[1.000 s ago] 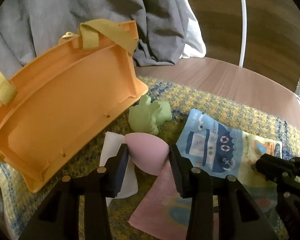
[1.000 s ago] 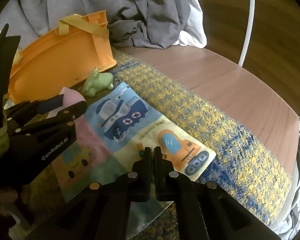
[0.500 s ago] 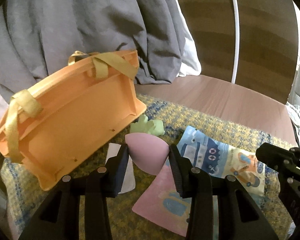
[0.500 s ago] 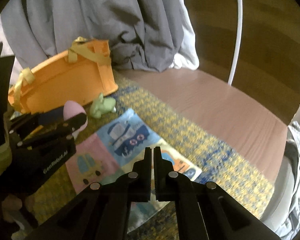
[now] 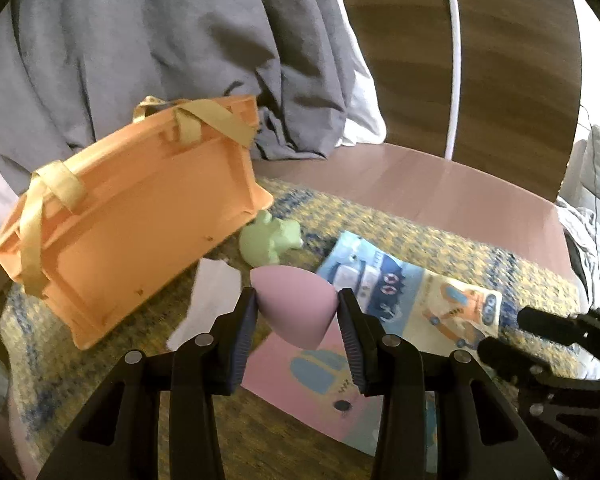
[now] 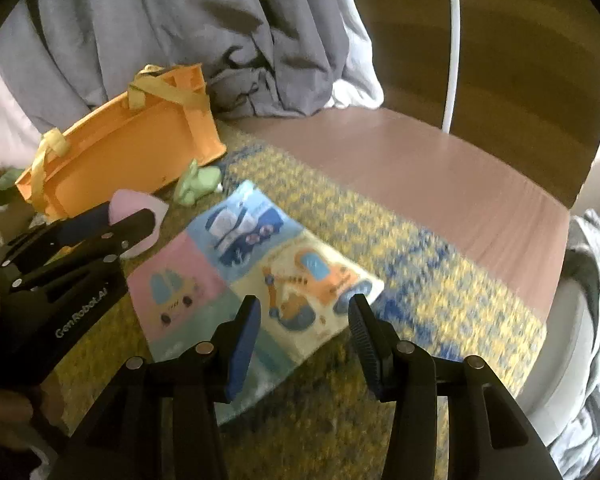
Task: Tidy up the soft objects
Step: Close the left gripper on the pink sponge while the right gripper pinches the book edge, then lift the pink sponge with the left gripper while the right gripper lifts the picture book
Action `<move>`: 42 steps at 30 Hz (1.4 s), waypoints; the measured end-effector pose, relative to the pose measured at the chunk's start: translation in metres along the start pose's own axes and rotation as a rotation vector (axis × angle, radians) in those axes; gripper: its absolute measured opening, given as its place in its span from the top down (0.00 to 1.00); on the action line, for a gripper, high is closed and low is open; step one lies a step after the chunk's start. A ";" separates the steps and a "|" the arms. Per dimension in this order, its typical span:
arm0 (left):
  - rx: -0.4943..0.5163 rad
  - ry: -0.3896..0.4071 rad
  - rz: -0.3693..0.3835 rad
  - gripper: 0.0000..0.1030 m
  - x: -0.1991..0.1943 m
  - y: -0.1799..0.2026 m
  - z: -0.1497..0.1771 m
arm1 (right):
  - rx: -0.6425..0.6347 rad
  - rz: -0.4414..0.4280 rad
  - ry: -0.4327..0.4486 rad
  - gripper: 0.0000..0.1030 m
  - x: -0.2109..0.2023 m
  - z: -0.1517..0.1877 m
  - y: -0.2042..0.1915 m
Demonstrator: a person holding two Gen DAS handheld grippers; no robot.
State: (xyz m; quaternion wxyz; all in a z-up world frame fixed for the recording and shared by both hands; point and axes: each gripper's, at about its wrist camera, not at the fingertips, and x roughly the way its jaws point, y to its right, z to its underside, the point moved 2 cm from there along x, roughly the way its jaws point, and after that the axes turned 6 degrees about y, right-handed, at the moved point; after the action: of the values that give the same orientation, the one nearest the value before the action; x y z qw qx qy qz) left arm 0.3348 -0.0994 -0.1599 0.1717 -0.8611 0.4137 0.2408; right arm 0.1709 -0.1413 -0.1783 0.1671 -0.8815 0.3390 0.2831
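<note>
Between the left tool's (image 5: 296, 312) pads the pink sponge (image 5: 294, 310) is pinched, lifted higher, orange bag (image 5: 140, 216) ahead-left. Beneath the right tool (image 6: 304, 320), just spread and empty, lies the cloth book (image 6: 256, 268), apparently released.

pink sponge (image 5: 294, 306) held, green toy (image 5: 266, 240) beside bin (image 5: 140, 216)

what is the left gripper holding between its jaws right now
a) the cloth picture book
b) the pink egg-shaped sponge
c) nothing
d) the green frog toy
b: the left gripper has its jaws pressed on either side of the pink egg-shaped sponge, while the green frog toy and the cloth picture book lie on the mat.
</note>
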 end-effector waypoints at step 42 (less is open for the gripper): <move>-0.146 0.043 -0.170 0.61 -0.036 -0.022 -0.012 | -0.131 -0.203 0.142 0.96 -0.010 -0.040 -0.021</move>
State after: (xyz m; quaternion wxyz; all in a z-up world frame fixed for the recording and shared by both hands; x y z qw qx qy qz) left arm 0.3360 -0.0690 -0.1279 0.1195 -0.9081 0.3243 0.2362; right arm 0.1951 -0.1406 -0.1385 0.1126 -0.9381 0.2396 0.2232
